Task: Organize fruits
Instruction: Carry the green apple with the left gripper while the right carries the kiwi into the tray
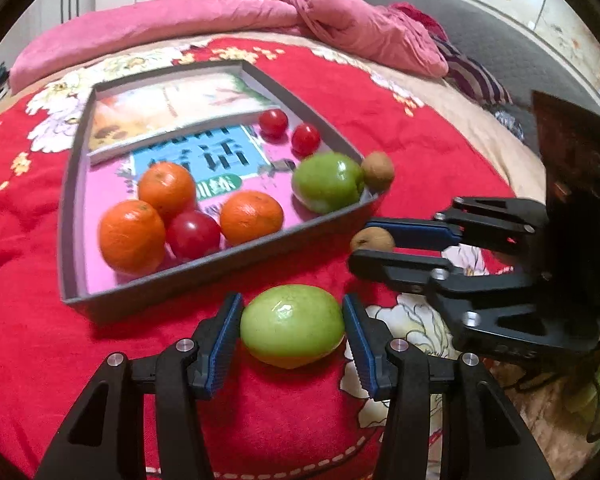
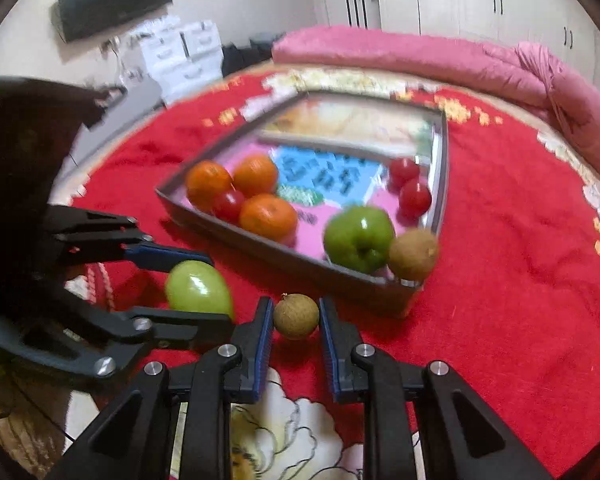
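Observation:
My left gripper [image 1: 292, 308] is shut on a pale green fruit [image 1: 292, 326] just above the red blanket, in front of the grey tray [image 1: 220, 258]. In the right wrist view my right gripper [image 2: 295, 308] is shut on a small brown round fruit [image 2: 296, 316]. The tray [image 2: 284, 252] holds three oranges [image 1: 132, 236], several red tomatoes [image 1: 193, 234] and a green apple [image 1: 327, 181]. A brown kiwi [image 1: 377, 170] sits at the tray's corner by the apple; whether inside the rim I cannot tell. The two grippers are close side by side.
The tray's floor is lined with printed books [image 1: 180, 104]. A pink quilt [image 1: 228, 12] lies bunched along the far edge of the bed. A striped cloth [image 1: 476, 76] lies at the right. Red blanket [image 2: 512, 240] stretches right of the tray.

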Demonstrator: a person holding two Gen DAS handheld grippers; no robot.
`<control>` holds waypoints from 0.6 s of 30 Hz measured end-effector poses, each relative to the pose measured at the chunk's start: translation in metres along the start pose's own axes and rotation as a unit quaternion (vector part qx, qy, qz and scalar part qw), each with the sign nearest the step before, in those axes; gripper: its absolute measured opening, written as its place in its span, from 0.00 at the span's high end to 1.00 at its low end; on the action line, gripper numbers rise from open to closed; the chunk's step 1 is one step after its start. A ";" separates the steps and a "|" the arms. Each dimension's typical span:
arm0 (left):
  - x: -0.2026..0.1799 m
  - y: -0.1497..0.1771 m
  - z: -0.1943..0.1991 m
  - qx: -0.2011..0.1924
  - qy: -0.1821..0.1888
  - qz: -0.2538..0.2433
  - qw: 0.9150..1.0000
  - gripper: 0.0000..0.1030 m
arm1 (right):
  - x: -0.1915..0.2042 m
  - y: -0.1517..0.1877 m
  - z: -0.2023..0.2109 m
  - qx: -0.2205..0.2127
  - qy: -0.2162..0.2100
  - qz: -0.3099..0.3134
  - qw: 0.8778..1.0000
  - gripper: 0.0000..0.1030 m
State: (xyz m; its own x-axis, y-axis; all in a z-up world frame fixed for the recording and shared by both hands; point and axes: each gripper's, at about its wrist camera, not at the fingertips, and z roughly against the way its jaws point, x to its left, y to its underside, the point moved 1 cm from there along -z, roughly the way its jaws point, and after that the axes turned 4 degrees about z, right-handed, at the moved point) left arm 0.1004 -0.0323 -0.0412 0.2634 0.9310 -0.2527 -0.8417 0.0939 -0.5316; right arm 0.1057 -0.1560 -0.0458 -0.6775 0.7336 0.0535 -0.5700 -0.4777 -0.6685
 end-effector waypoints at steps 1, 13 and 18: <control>0.001 -0.002 0.004 -0.005 -0.002 0.003 1.000 0.49 | 0.001 -0.002 0.006 -0.014 -0.001 0.001 1.000 0.78; 0.026 -0.031 0.045 -0.071 -0.026 0.052 0.996 0.49 | -0.004 -0.023 0.025 -0.065 0.013 -0.017 0.998 0.78; 0.035 -0.040 0.041 -0.077 -0.036 0.076 0.993 0.49 | -0.006 -0.029 0.025 -0.078 0.019 -0.018 0.997 0.78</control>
State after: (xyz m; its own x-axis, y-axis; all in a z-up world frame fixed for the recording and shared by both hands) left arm 0.1238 0.0114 0.0043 0.0989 0.9538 -0.2837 -0.7855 -0.1002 -0.6107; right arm 0.1153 -0.1588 -0.0079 -0.6374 0.7687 0.0537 -0.5133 -0.3716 -0.7736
